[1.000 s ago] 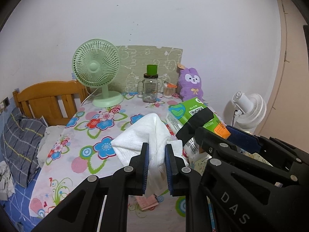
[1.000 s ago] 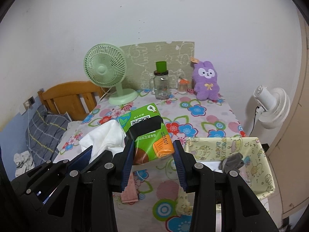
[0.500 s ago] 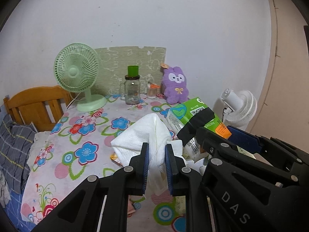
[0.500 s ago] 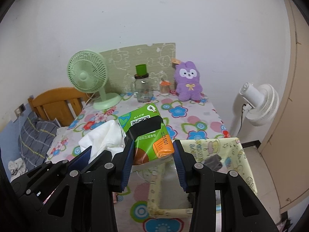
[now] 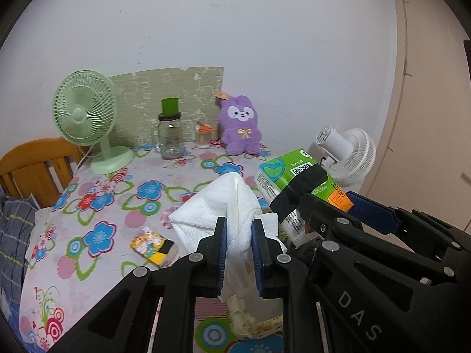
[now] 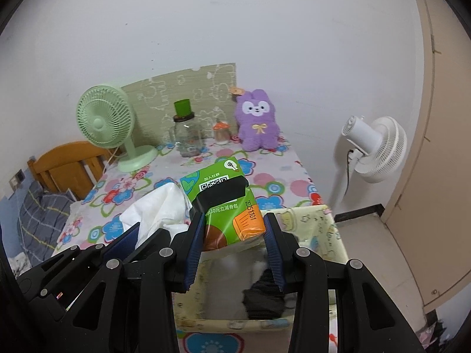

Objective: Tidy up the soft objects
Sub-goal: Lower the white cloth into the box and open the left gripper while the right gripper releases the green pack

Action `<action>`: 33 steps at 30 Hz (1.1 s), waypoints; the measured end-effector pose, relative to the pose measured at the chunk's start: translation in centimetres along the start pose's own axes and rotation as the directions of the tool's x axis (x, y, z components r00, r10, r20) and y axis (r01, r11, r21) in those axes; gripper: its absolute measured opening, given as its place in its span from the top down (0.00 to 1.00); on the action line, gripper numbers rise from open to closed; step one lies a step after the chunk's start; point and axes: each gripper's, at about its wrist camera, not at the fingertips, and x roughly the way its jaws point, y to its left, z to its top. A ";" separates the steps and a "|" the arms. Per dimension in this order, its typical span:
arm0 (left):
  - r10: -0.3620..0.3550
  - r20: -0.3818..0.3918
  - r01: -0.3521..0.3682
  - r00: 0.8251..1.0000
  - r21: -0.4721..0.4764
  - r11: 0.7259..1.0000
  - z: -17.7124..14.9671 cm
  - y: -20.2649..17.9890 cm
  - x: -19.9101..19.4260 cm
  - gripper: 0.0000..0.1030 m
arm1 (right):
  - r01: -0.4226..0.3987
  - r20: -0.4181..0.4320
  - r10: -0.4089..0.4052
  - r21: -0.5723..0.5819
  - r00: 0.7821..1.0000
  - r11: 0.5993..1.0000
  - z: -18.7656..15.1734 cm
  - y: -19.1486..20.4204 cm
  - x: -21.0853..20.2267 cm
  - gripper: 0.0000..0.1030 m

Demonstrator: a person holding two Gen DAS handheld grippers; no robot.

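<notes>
My left gripper (image 5: 238, 236) is shut on a white cloth (image 5: 215, 211) and holds it in the air above the floral table (image 5: 97, 206). My right gripper (image 6: 234, 235) is shut on a green tissue pack (image 6: 225, 203) with a black band, held above a yellow patterned fabric bin (image 6: 318, 223). The bin holds a dark item (image 6: 265, 294) and something white. The pack also shows in the left wrist view (image 5: 297, 182), and the cloth in the right wrist view (image 6: 159, 206). A purple plush bunny (image 5: 240, 125) sits at the table's back.
On the table stand a green desk fan (image 5: 85, 120), a glass jar with green lid (image 5: 170, 135) and a small jar (image 5: 203, 136). A small colourful packet (image 5: 151, 244) lies near the front. A white floor fan (image 6: 374, 150) stands right; a wooden bed frame (image 5: 32, 164) left.
Both grippers have moved right and forward with their loads. The bin now lies directly under the right gripper, and the small packet on the table has come into the left wrist view.
</notes>
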 end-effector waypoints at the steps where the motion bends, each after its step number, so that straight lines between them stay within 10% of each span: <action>1: -0.006 -0.002 0.006 1.000 0.002 1.000 0.0 -0.3 0.2 0.86 | 0.003 0.001 -0.003 0.002 1.000 1.000 0.0 -0.3 0.0 0.58; 21: -0.068 -0.070 0.072 0.995 0.048 0.996 -0.9 -5.1 3.6 0.86 | 0.067 -0.047 -0.064 0.071 0.997 0.995 -1.7 -6.0 1.7 0.58; 33: 0.004 -0.164 0.010 0.986 0.082 0.997 -2.3 -5.7 6.5 0.57 | 0.048 -0.130 -0.034 0.108 0.991 0.993 -3.5 -7.7 5.0 0.58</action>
